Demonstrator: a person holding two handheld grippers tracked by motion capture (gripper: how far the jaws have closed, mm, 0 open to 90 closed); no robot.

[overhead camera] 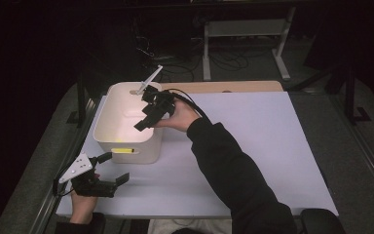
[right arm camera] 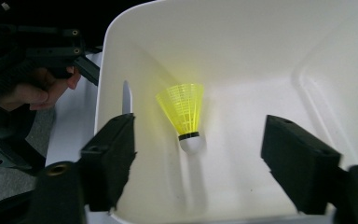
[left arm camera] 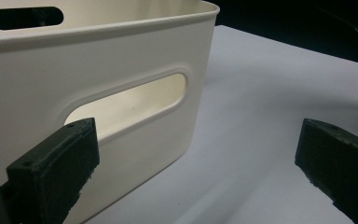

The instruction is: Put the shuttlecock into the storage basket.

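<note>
Cream bin (right arm camera: 242, 51) on white table (overhead camera: 253, 146), yellow shuttlecock (right arm camera: 186, 116) lying inside on its floor, between and beyond spread, empty fingers of right gripper (right arm camera: 198, 154), left gripper (left arm camera: 193, 172) fingers wide apart, empty, beside bin's handle slot

A bin (overhead camera: 108, 127) stands on the tabletop (overhead camera: 253, 146), toward its left and far side. Inside the bin a shuttlecock (right arm camera: 186, 116) lies on the floor, with its cork end toward the near wall in the right gripper view. The right claw (overhead camera: 146, 111) hangs over the bin's right rim, with the shuttlecock below and between its jaws, apart from both. The left claw (overhead camera: 117, 168) sits low at the tabletop's near left corner, just before the bin's near wall and its handle slot (left arm camera: 130, 103).
</note>
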